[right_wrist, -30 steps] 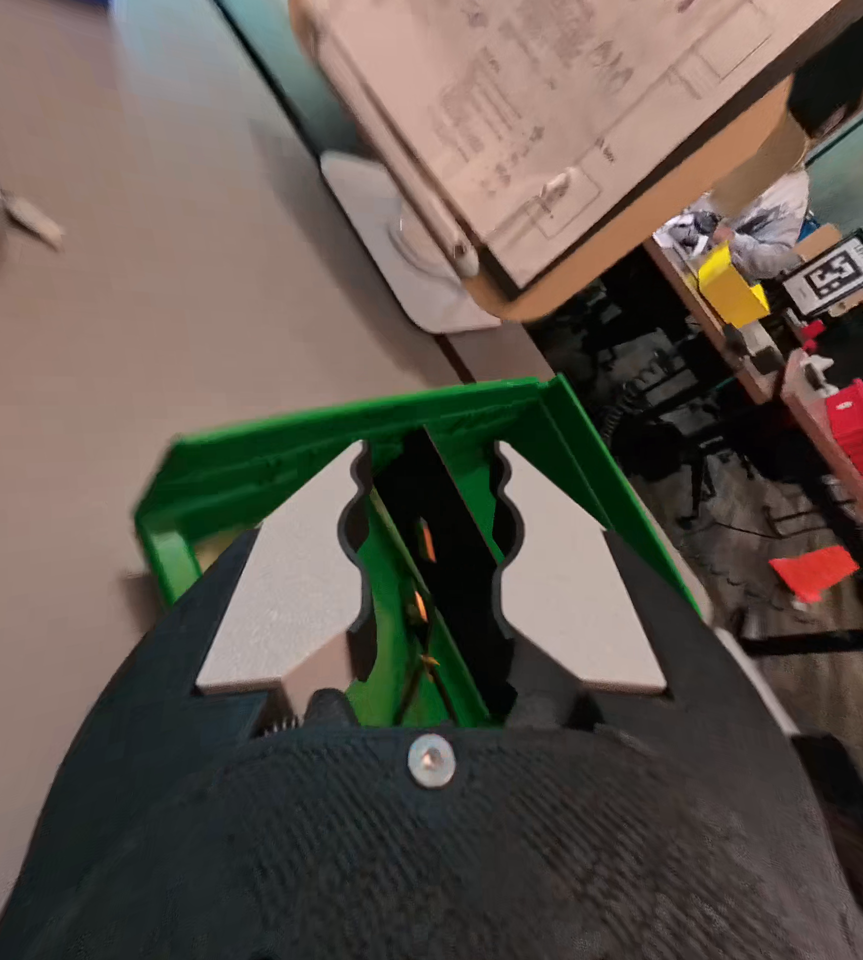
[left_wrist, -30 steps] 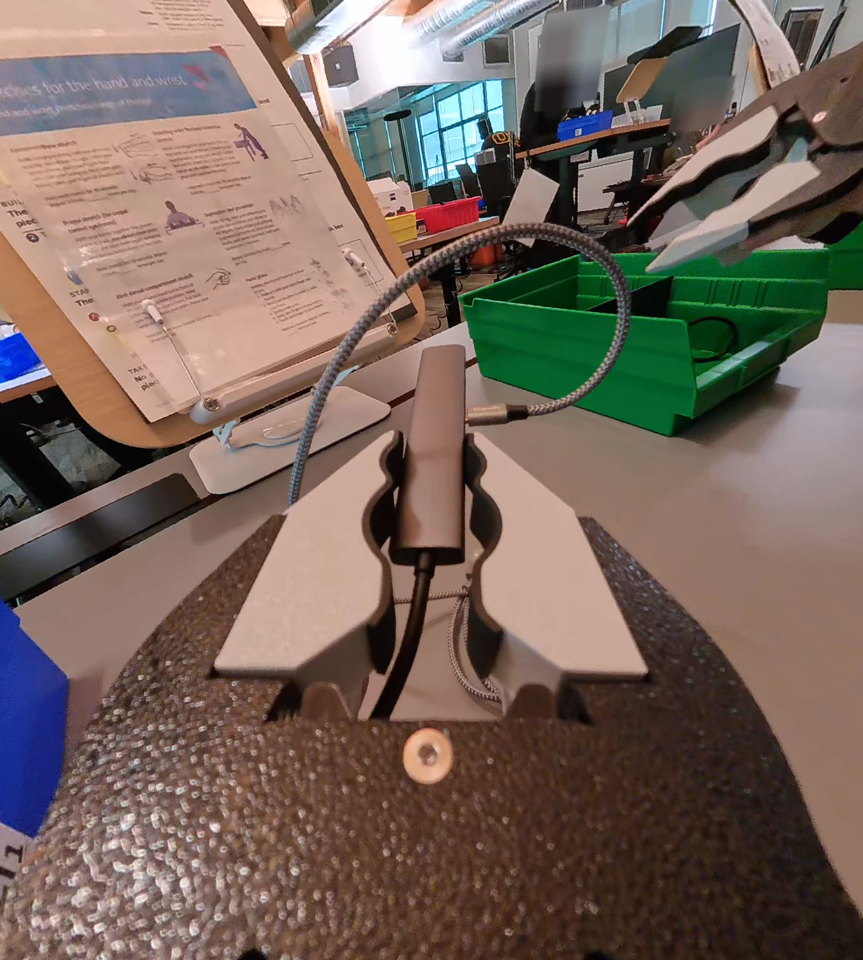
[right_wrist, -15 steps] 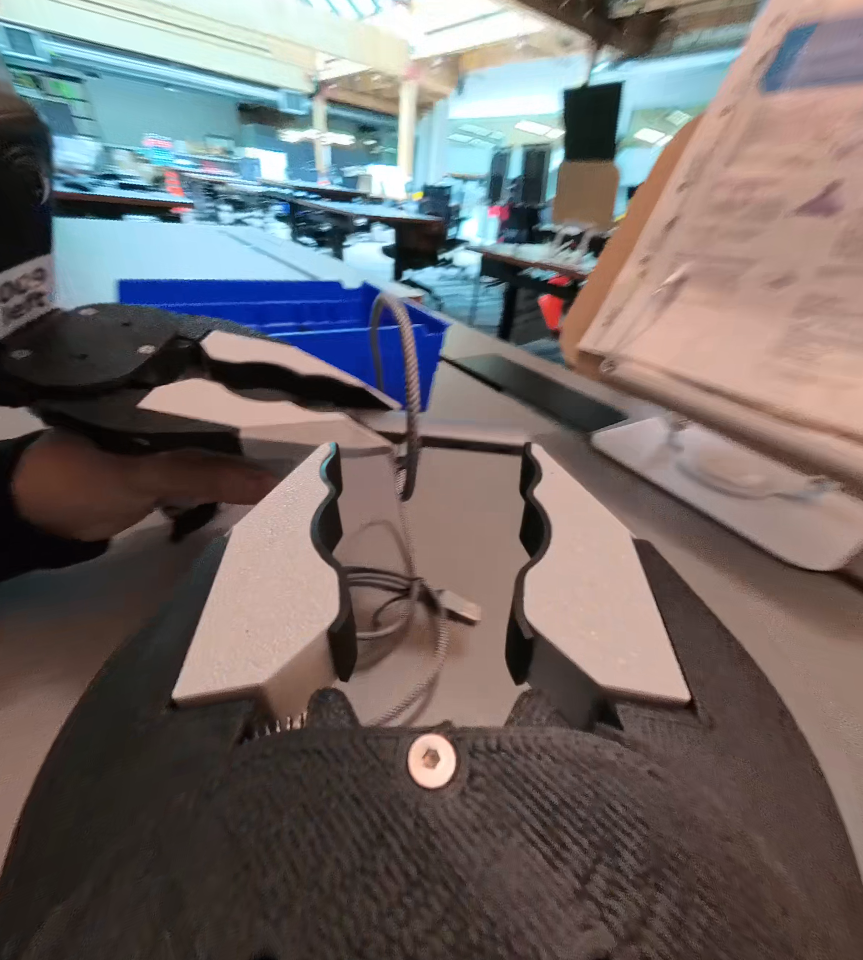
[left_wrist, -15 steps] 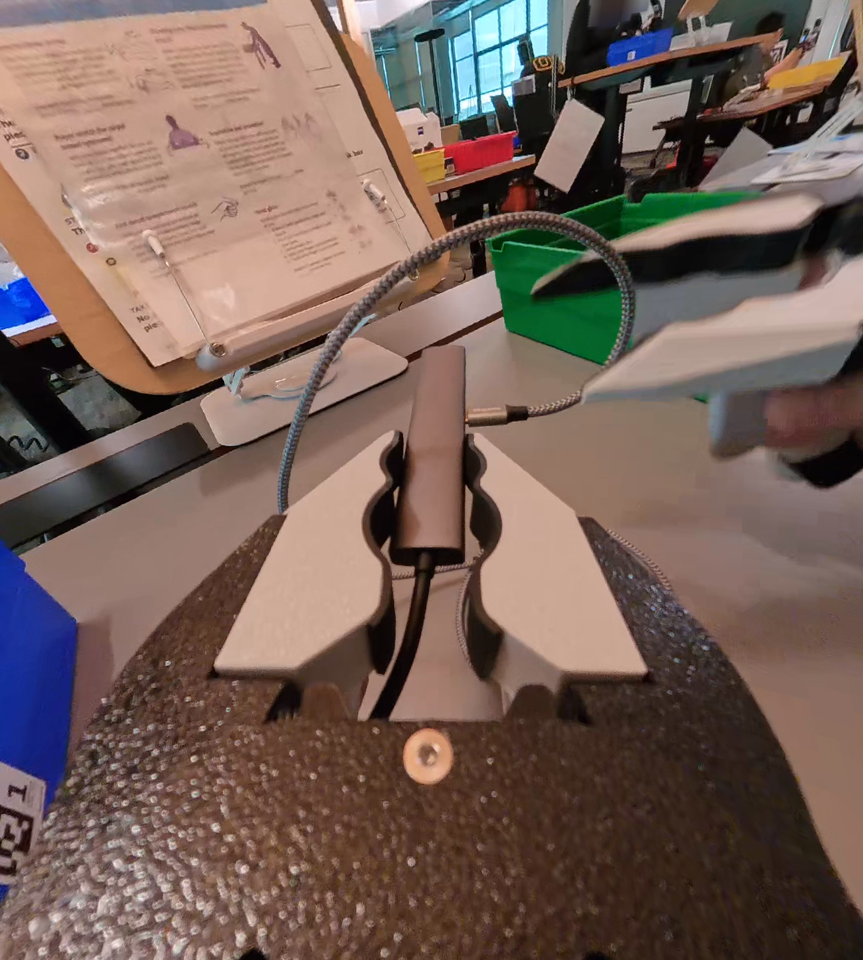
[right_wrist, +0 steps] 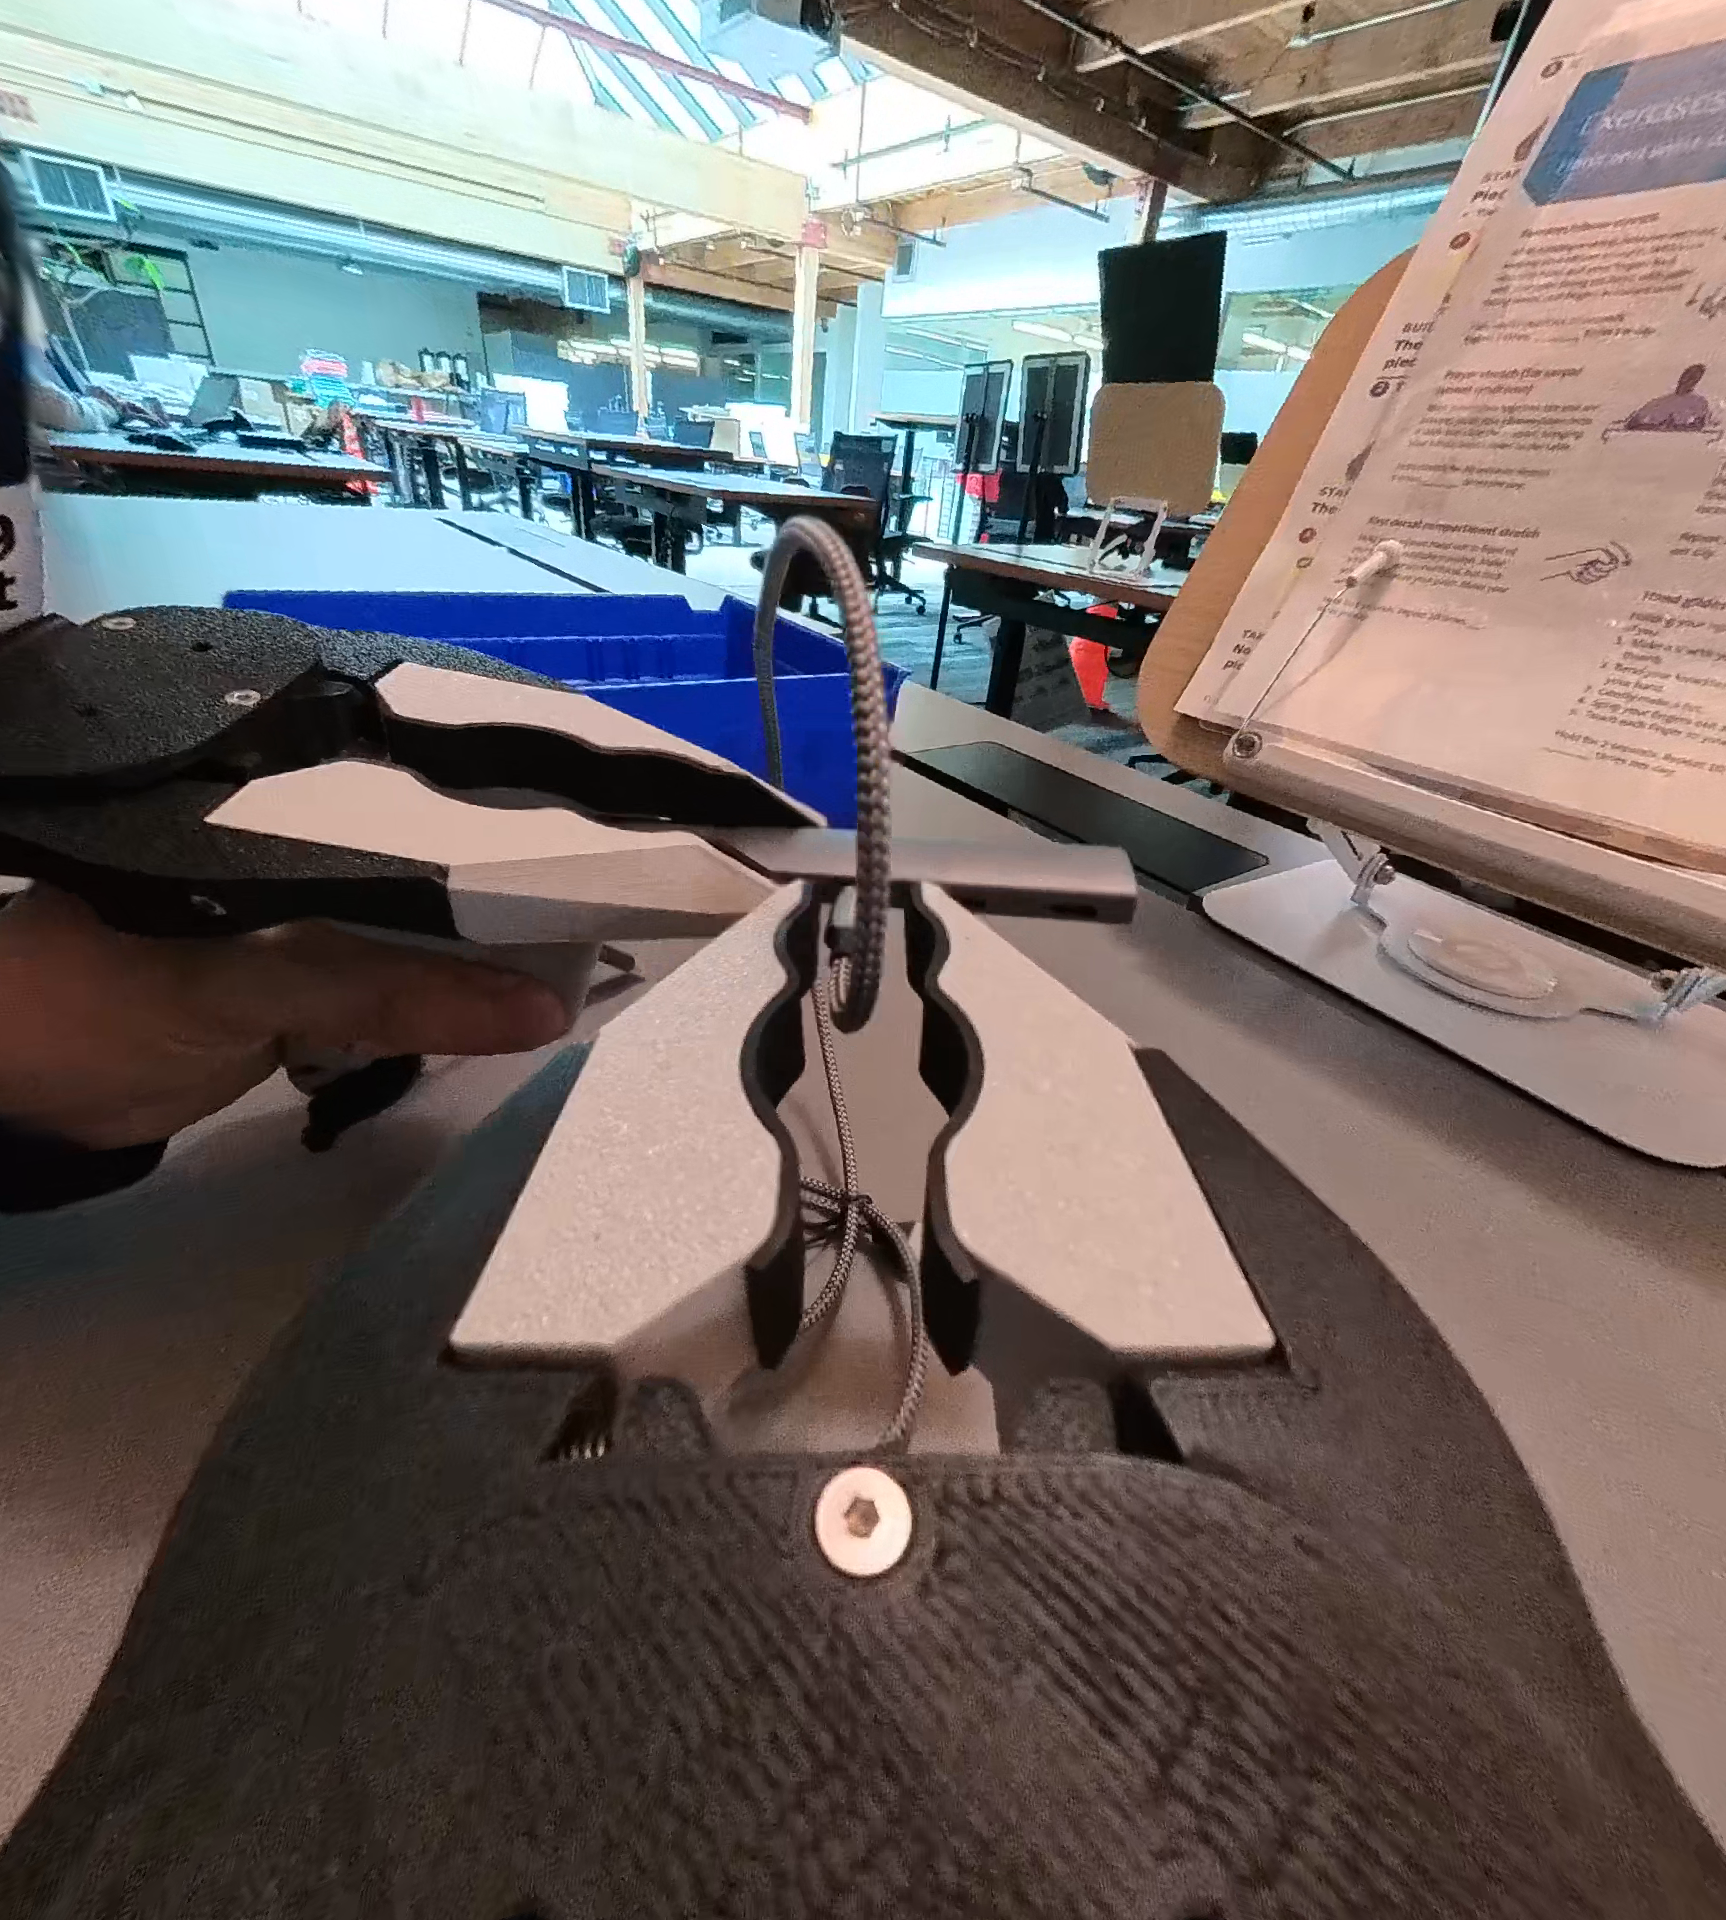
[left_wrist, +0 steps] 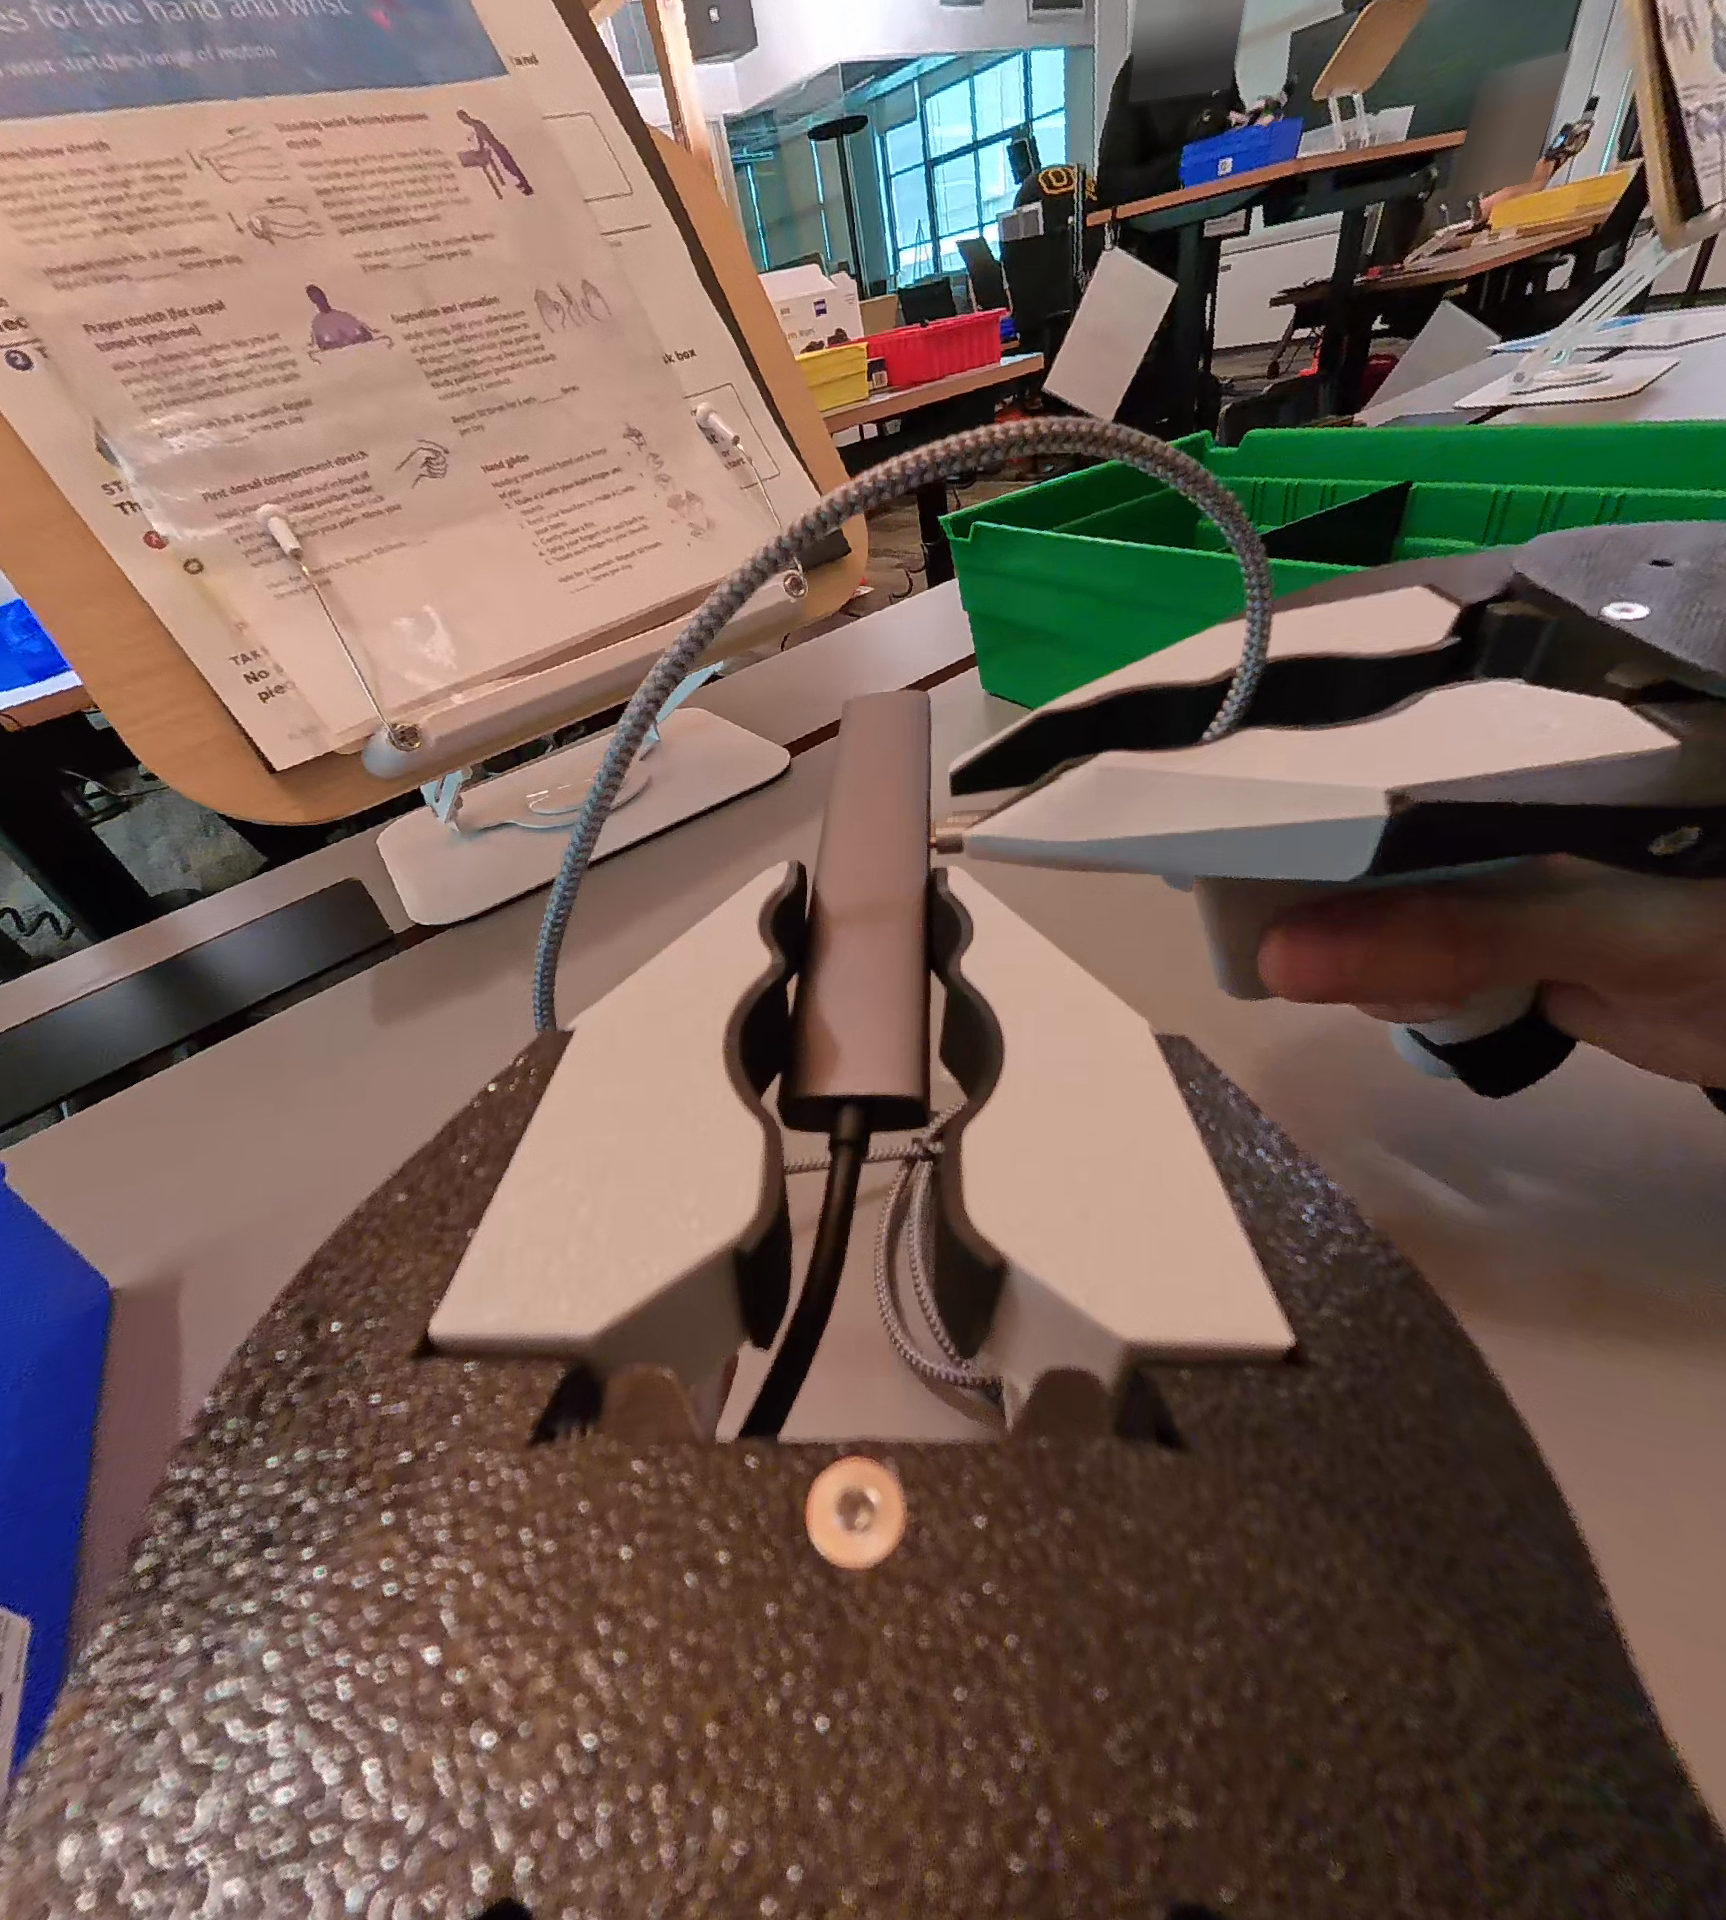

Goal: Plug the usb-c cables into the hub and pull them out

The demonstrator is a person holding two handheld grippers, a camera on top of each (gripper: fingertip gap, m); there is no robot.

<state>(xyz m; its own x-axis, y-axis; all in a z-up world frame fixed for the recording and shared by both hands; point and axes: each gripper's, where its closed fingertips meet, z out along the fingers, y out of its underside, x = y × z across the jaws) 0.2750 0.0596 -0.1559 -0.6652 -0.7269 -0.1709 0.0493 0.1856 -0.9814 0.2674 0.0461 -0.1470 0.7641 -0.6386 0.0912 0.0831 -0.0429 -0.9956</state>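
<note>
My left claw (left_wrist: 864, 914) is clamped on the slim grey metal hub (left_wrist: 869, 894), gripping its near half, with the hub's black lead (left_wrist: 805, 1268) trailing back between the fingers. The hub is held just above the grey table (left_wrist: 1461, 1299), its long axis pointing away from me.

The braided grey usb-c cable (left_wrist: 734, 582) arches up and over from the left, and its silver plug (right_wrist: 843, 920) sits at a port in the hub's right side. Seated, by the look of it.

My right claw (right_wrist: 859, 904) comes in square to that side. Its fingers are narrowed around the plug and the first stretch of braid. In the right wrist view I cannot tell whether the pads already pinch the plug or only flank it; a thin gap may remain.

Step in hand, as I judge it: pulling this cable out.

How to do it well:
- Close on the plug's metal shell, not on the braid, or the cord may take the strain.
- Pull straight out along the port's axis, away from the hub's side. No twisting or levering.
- Keep the left grip firm and still, so the hub does not slide or swing.
- Mind the slack cord knotted under my right claw; it could snag.

The green plastic bin (left_wrist: 1098, 582) lies beyond, the blue bin (right_wrist: 568, 665) on the far left, both out of the pull path.
</note>
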